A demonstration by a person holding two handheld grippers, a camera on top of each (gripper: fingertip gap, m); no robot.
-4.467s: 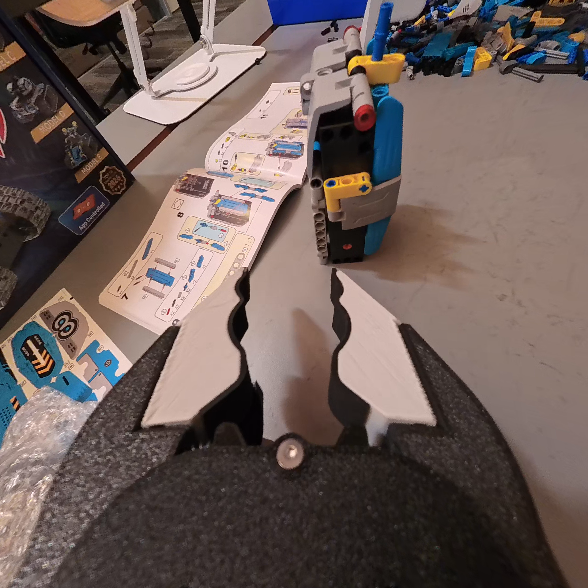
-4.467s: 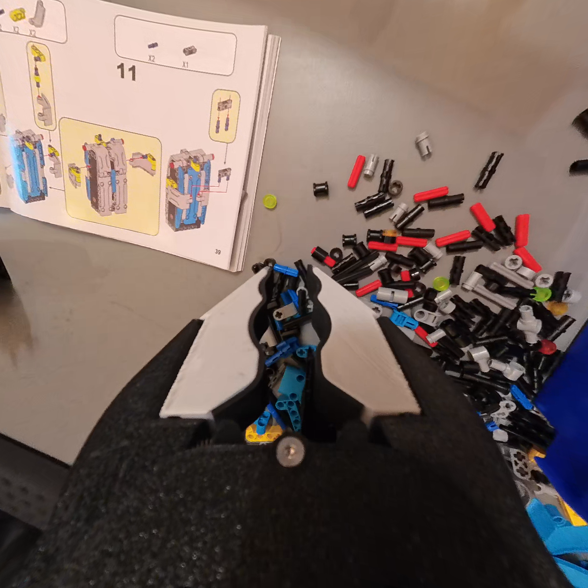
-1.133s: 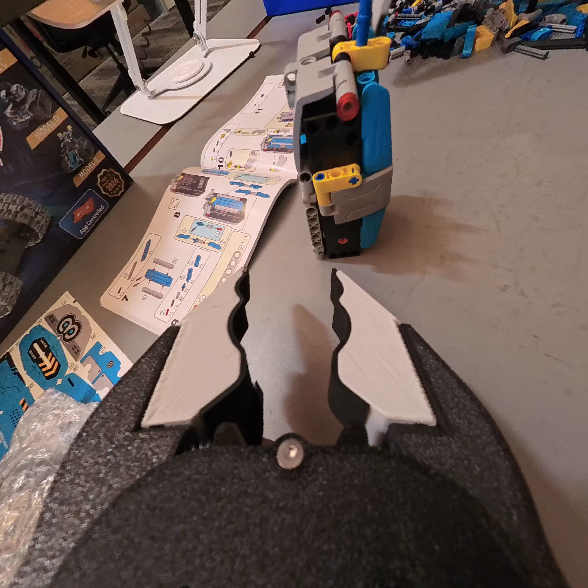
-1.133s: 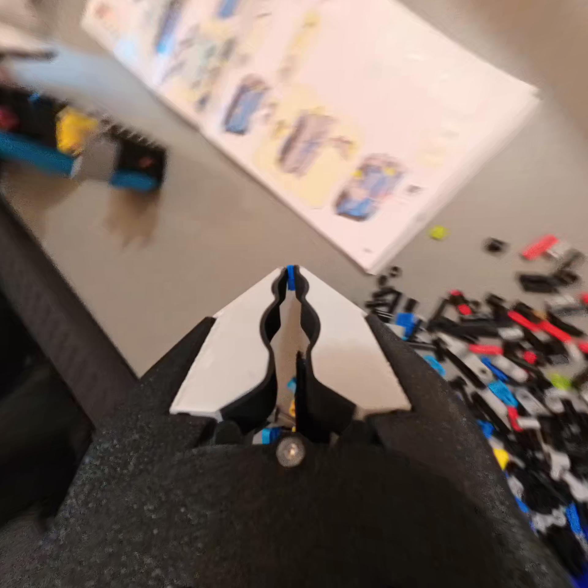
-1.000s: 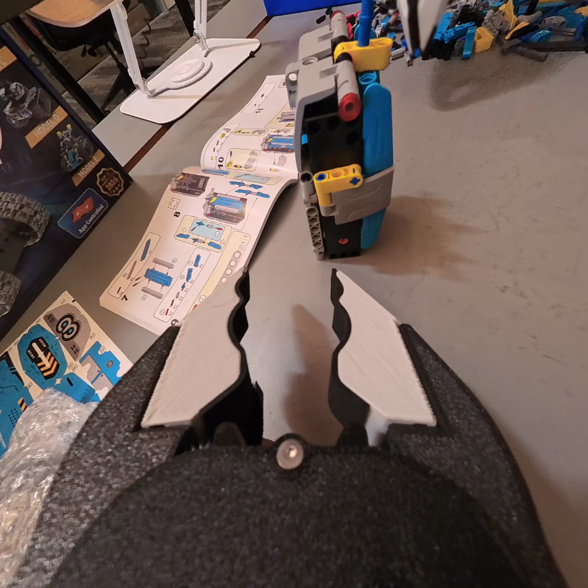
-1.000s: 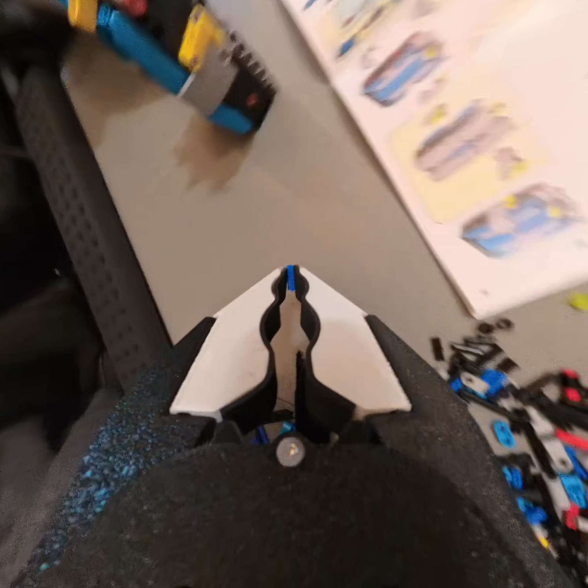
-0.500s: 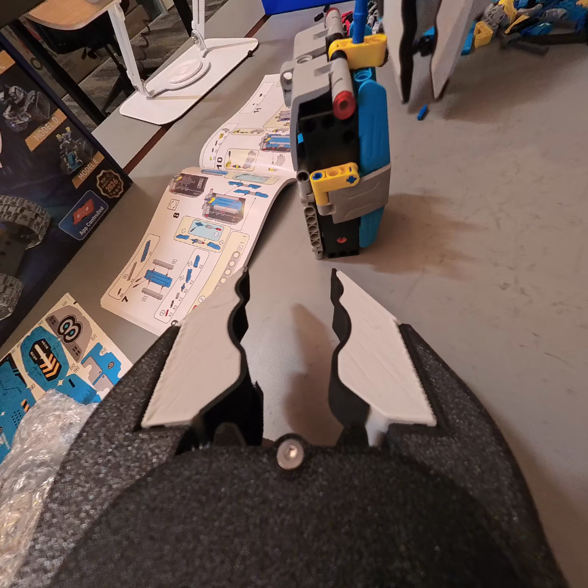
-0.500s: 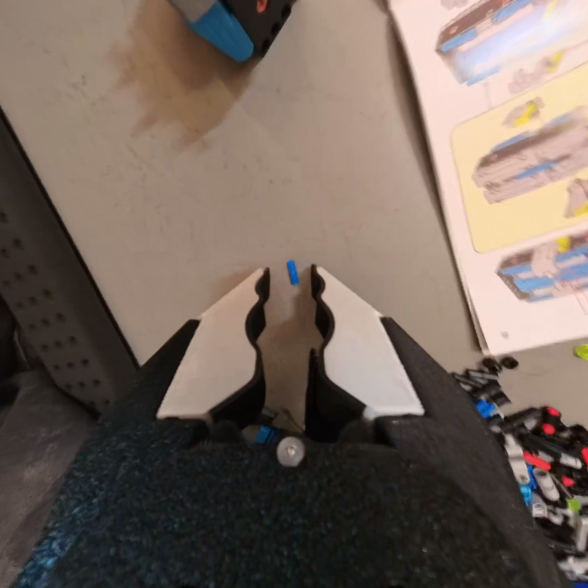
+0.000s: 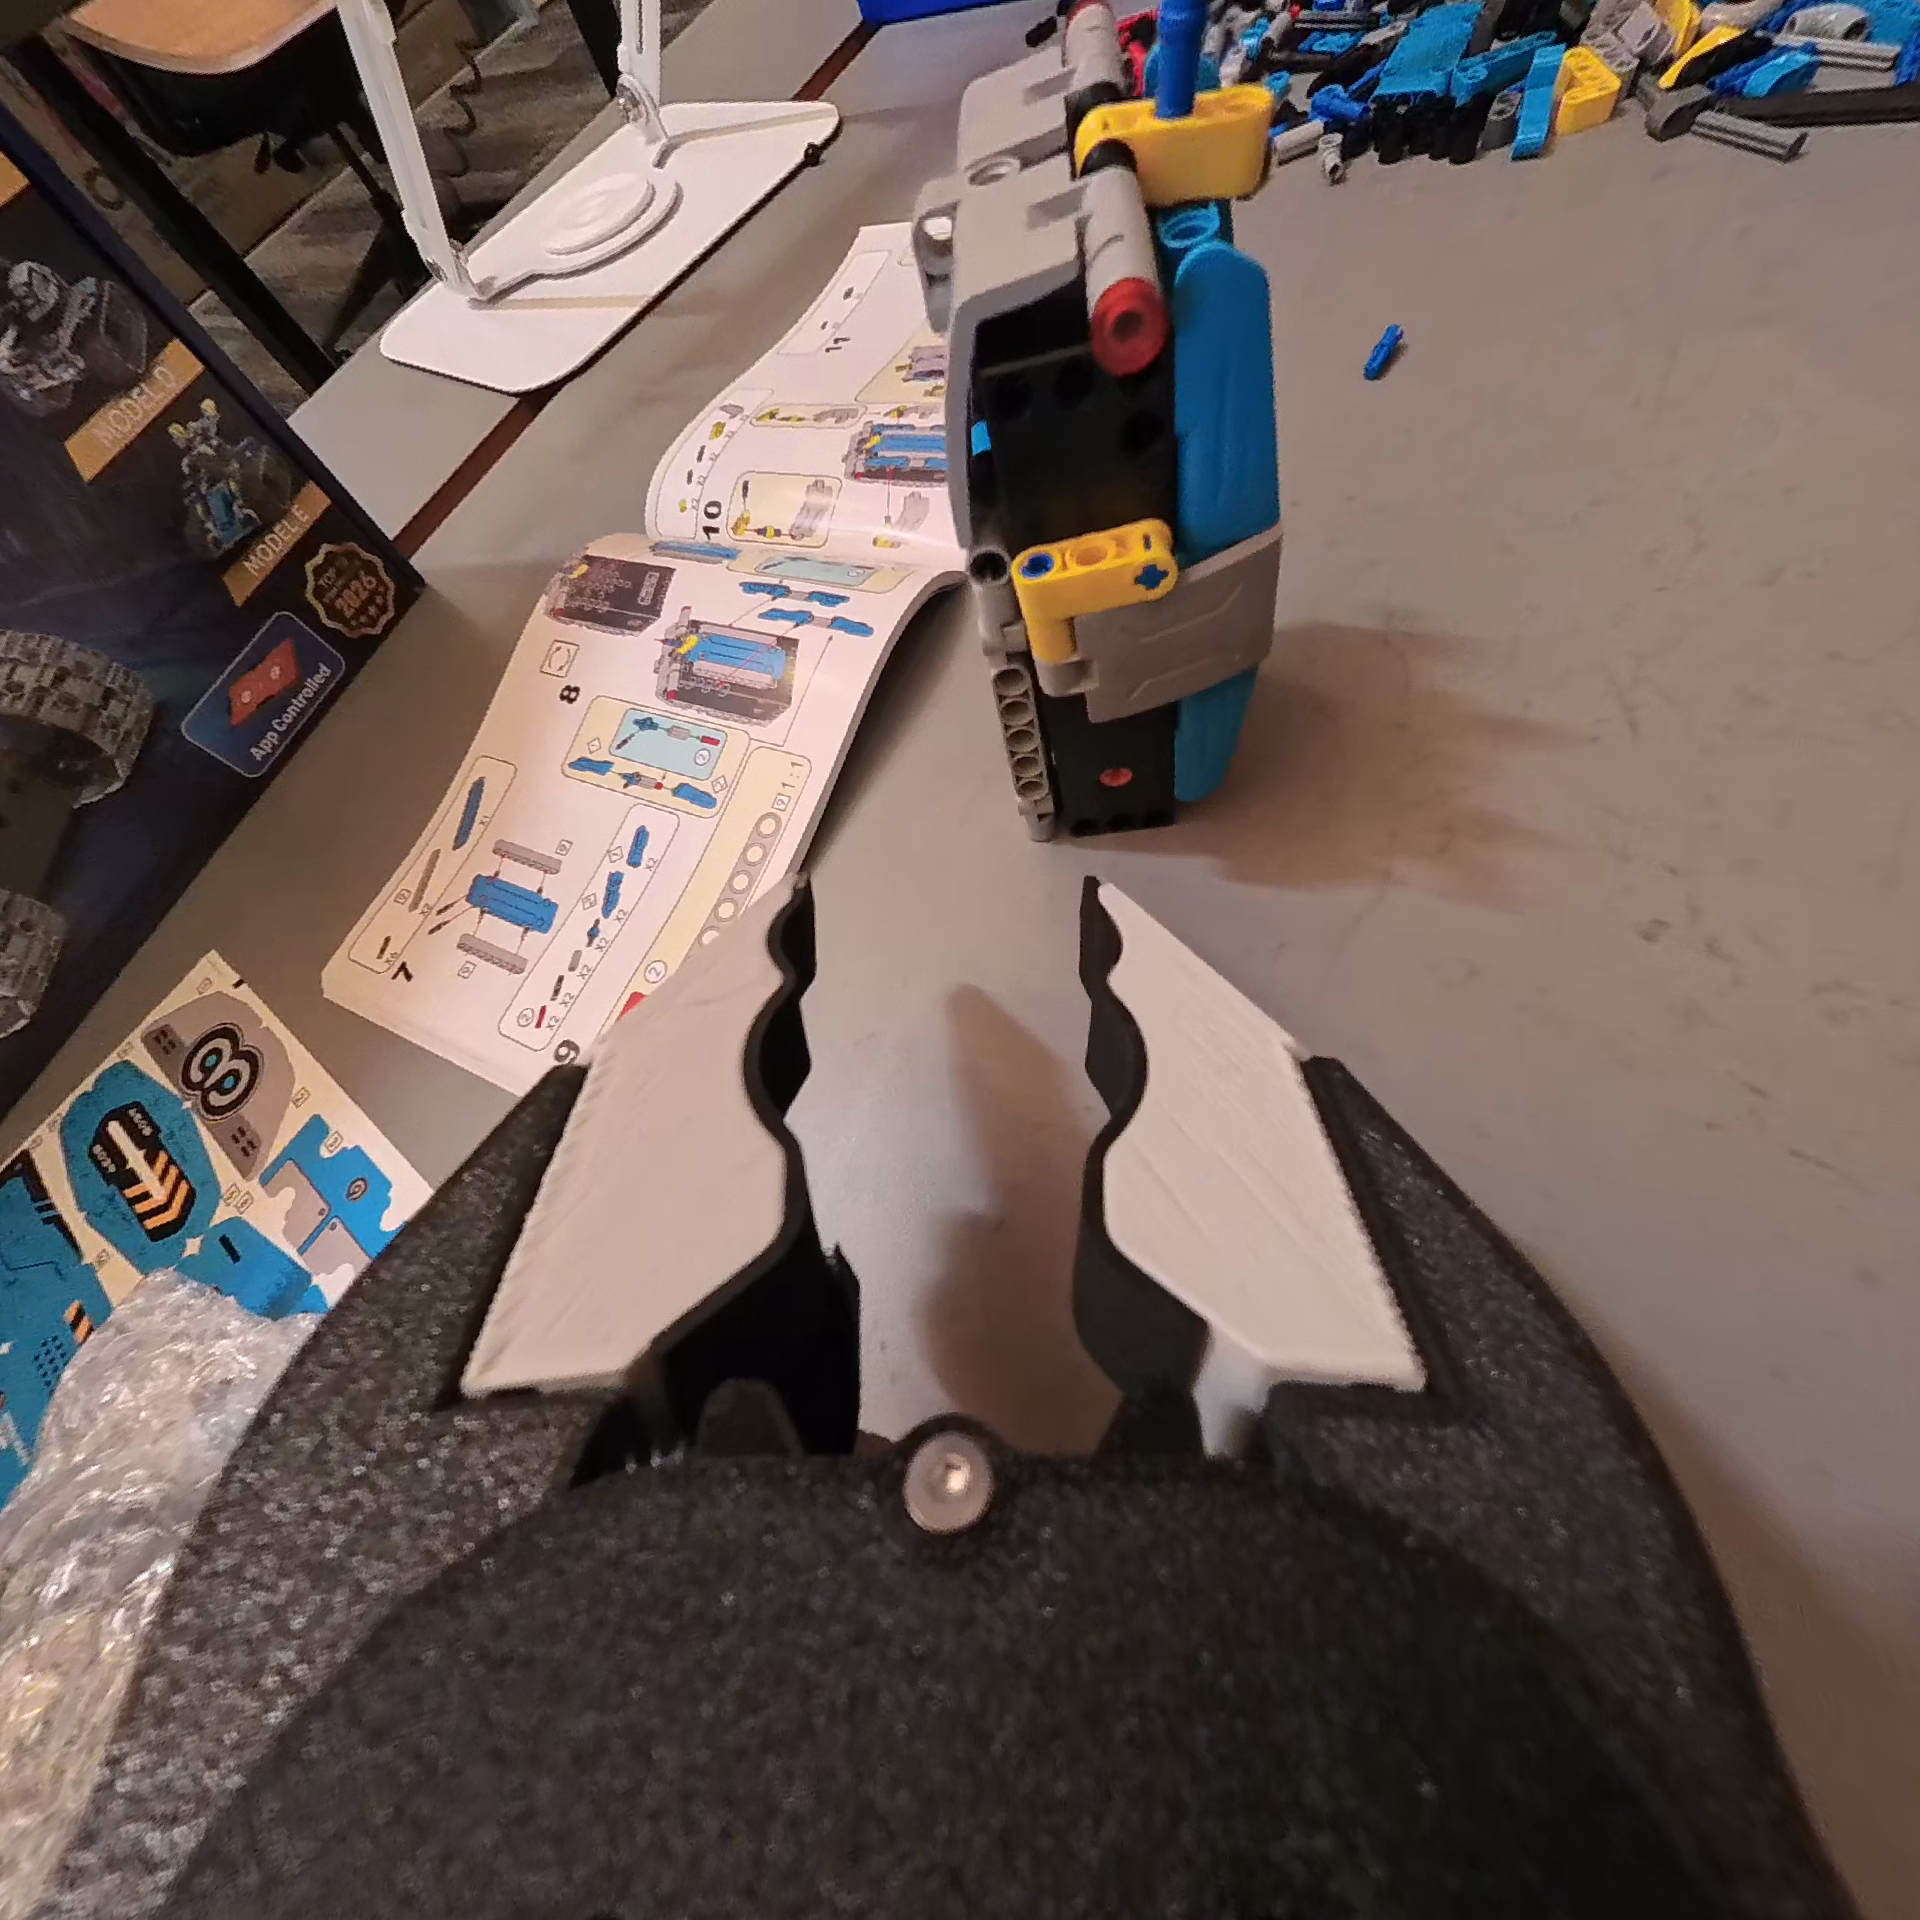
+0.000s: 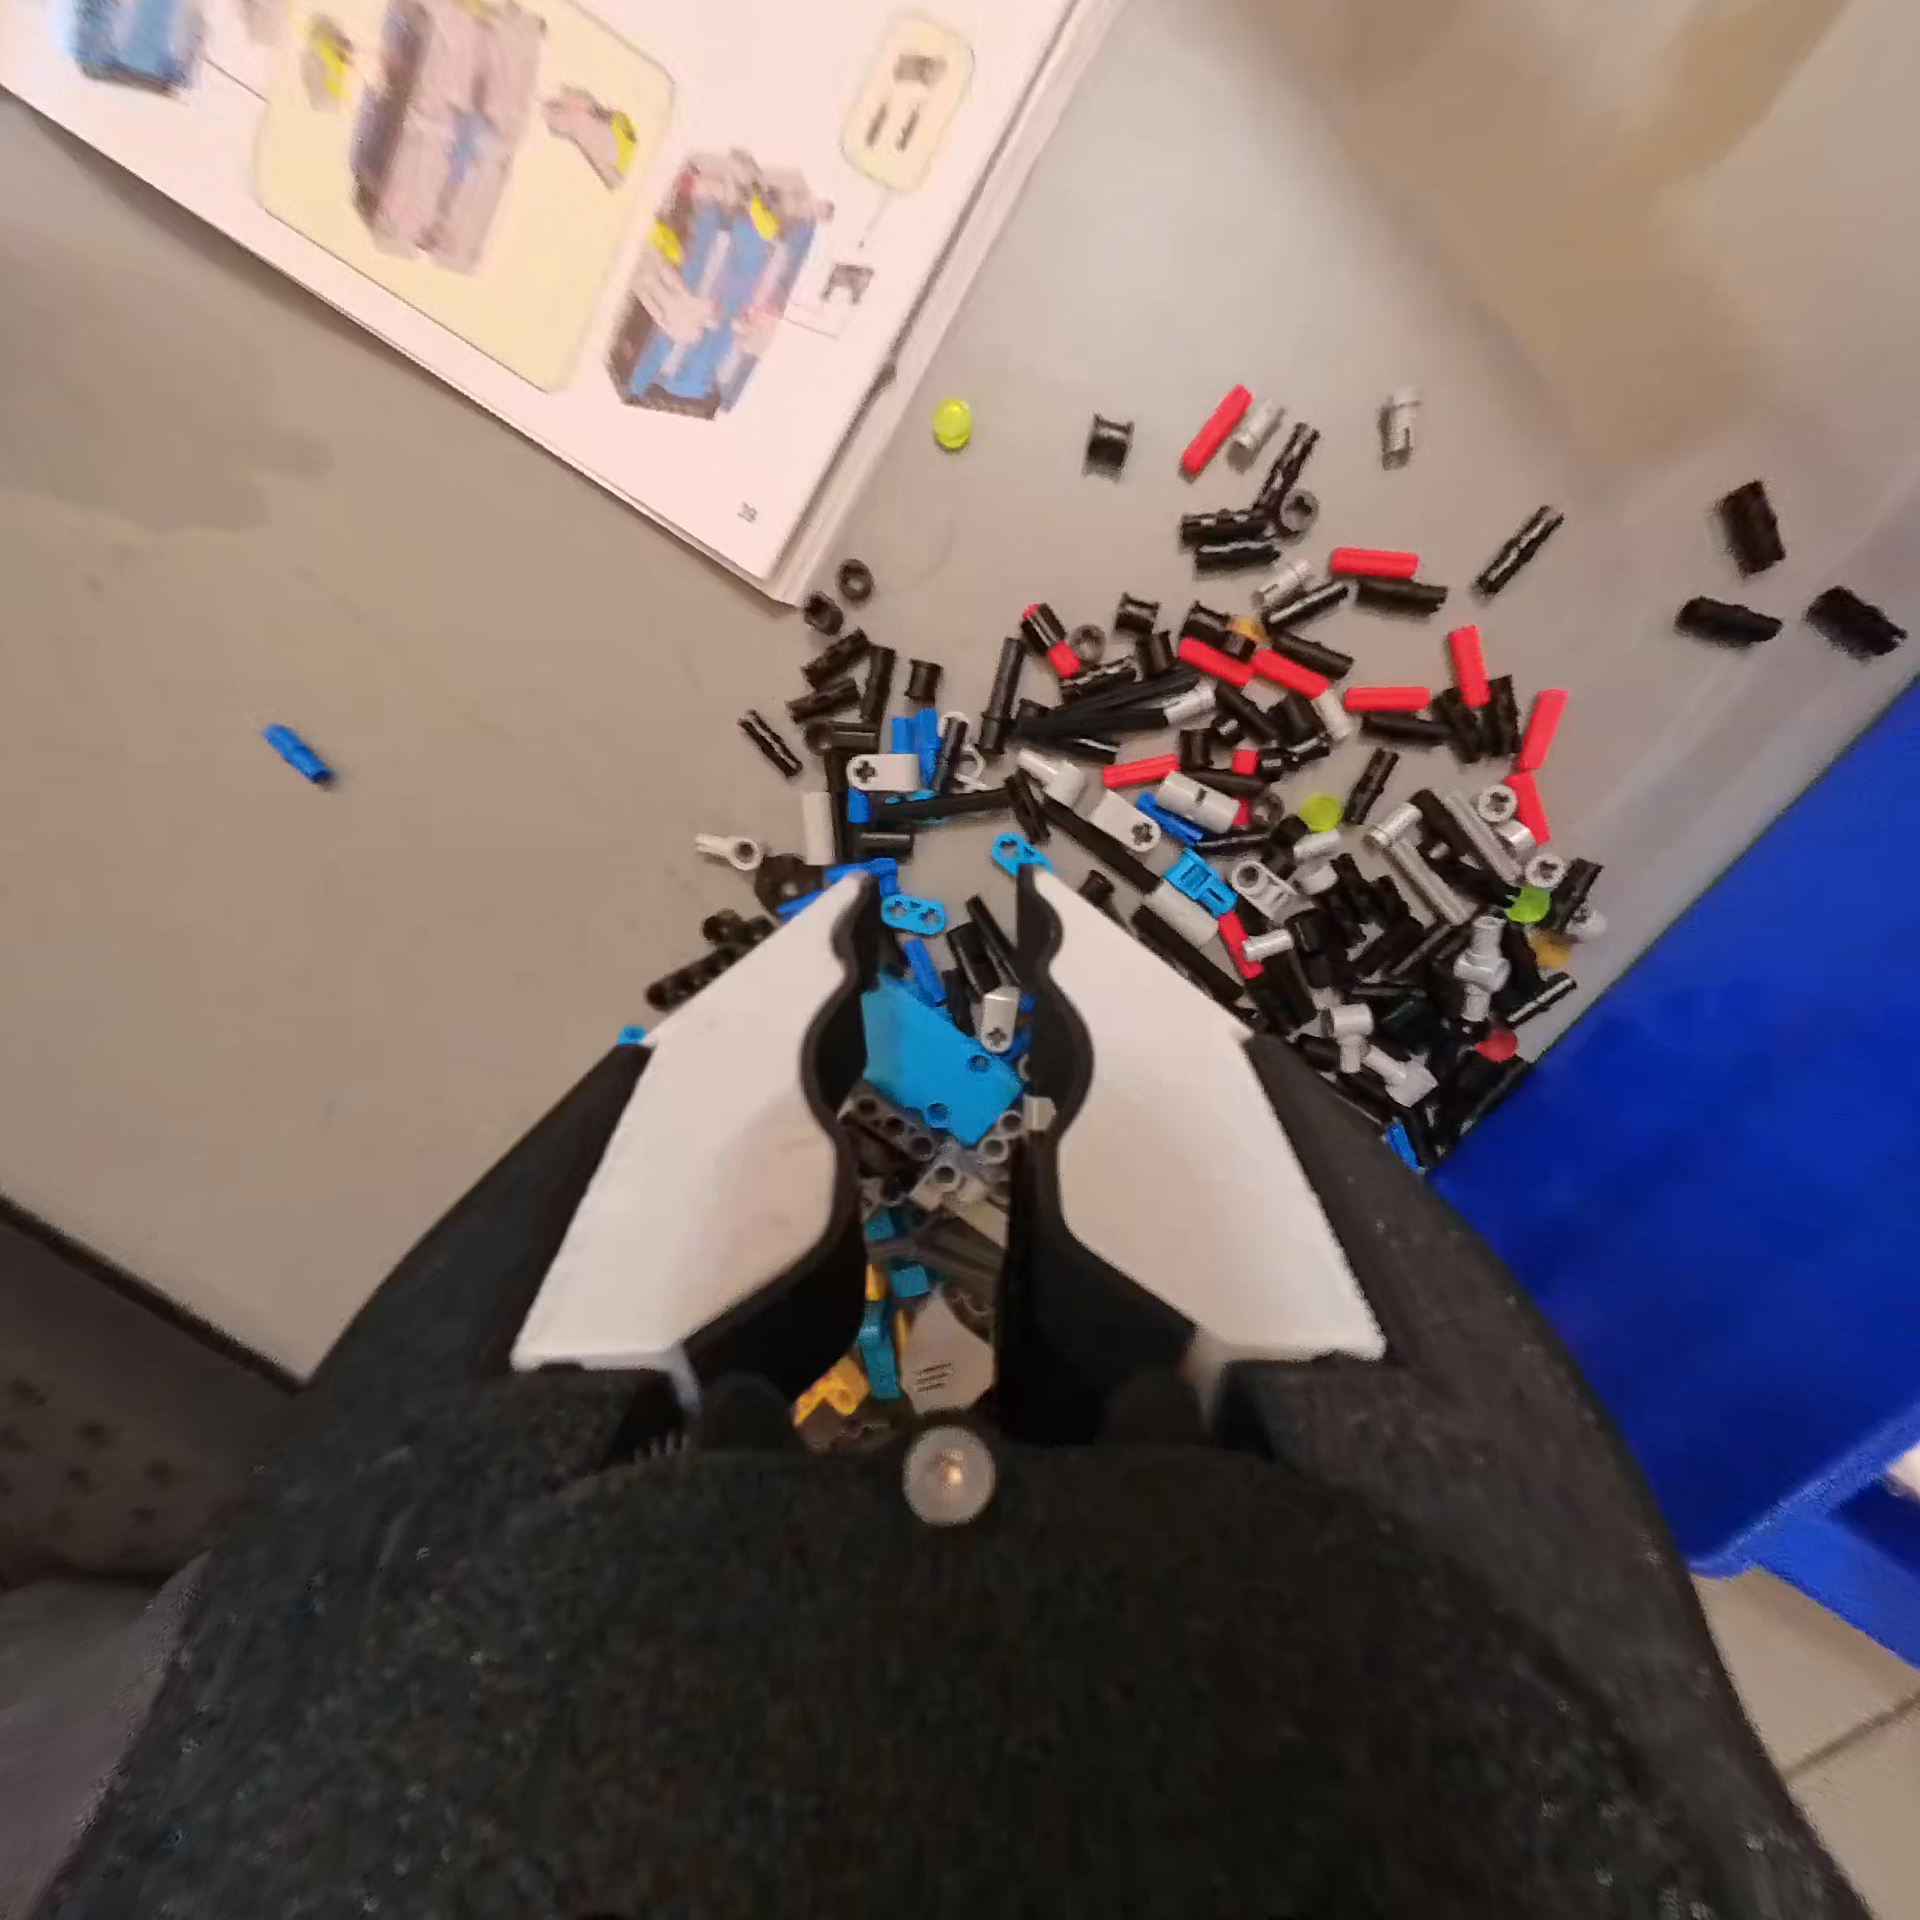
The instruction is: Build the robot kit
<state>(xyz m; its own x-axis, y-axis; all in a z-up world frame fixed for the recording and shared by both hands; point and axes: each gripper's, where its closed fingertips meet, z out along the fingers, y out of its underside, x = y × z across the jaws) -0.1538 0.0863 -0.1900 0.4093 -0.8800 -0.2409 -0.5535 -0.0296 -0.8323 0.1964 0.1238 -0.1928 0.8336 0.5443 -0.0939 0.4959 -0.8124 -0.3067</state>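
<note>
Nearest to us, our left claw (image 9: 945, 904) is hovering low over the grey bench (image 9: 1558, 935), its white, ridged fingers spread wide with nothing between them; it is sitting just as it did a few seconds ago. Just beyond its tips the upright brick model (image 9: 1112, 468) is standing on end, a blocky body of black beams, smooth blue side panels, grey shells and yellow connectors, with a red-tipped grey axle on top. The open instruction booklet (image 9: 665, 727) is curling up beside it on the left, glossy paper touching or nearly touching its base.

Our right claw (image 10: 940, 888) is now parted and carrying nothing, hanging over the near edge of the heap of loose parts (image 10: 1247, 779): short black pins, red axles, grey connectors, blue plates, all small hard plastic. A second ago this claw was pinching a small blue pin (image 10: 296, 753); that pin is now lying alone on bare bench, well apart from the heap and from the claw. In the left wrist view the same blue pin (image 9: 1382, 351) is lying to the right of the model, near it but not touching.

Farther off, a white stand base (image 9: 613, 208) is resting flat on the bench, and a blue bin (image 10: 1714, 1143) is bordering the heap.
</note>
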